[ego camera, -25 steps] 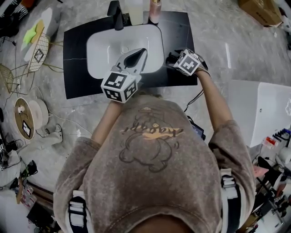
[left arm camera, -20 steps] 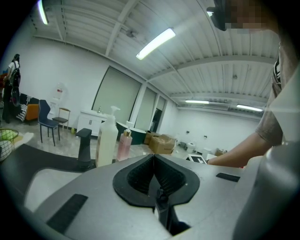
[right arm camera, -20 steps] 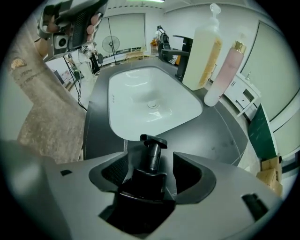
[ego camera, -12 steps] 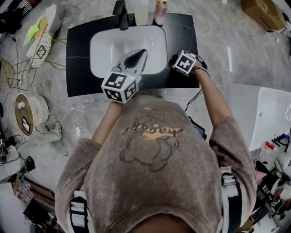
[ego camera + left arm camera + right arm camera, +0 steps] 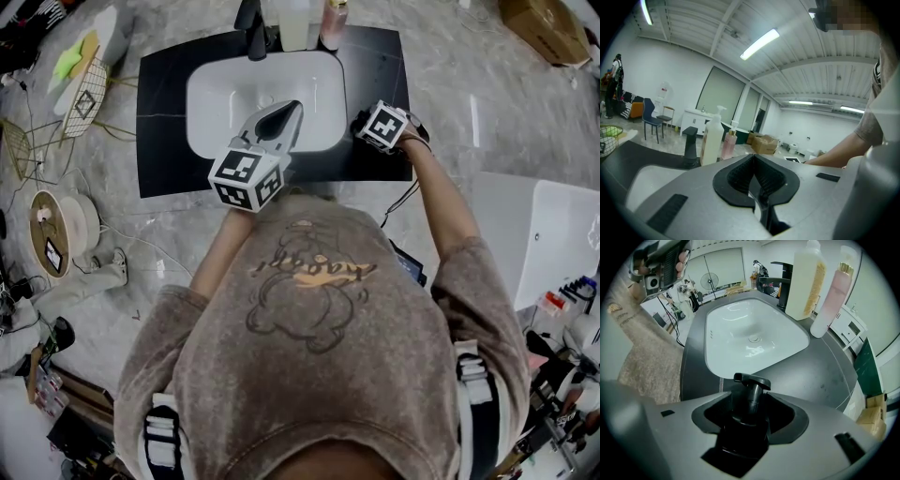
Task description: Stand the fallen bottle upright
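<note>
**A:** Closing on anything, that right gripper (image 5: 749,417)?

**B:** Yes, its jaws are closing, fairly wide apart, around the black pump bottle (image 5: 749,392). It lies on the dark counter (image 5: 813,376) just right of the sink (image 5: 736,329), pump head towards the basin. Coming in steeply from above should let it tip the bottle upright.

**A:** And the left gripper (image 5: 756,179)?

**B:** Jaws together, holding nothing, level over the sink's near edge, probably just keeping clear

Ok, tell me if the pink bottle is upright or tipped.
Upright: the pink bottle stands cap-up on the black counter beside the white bottle.
</note>
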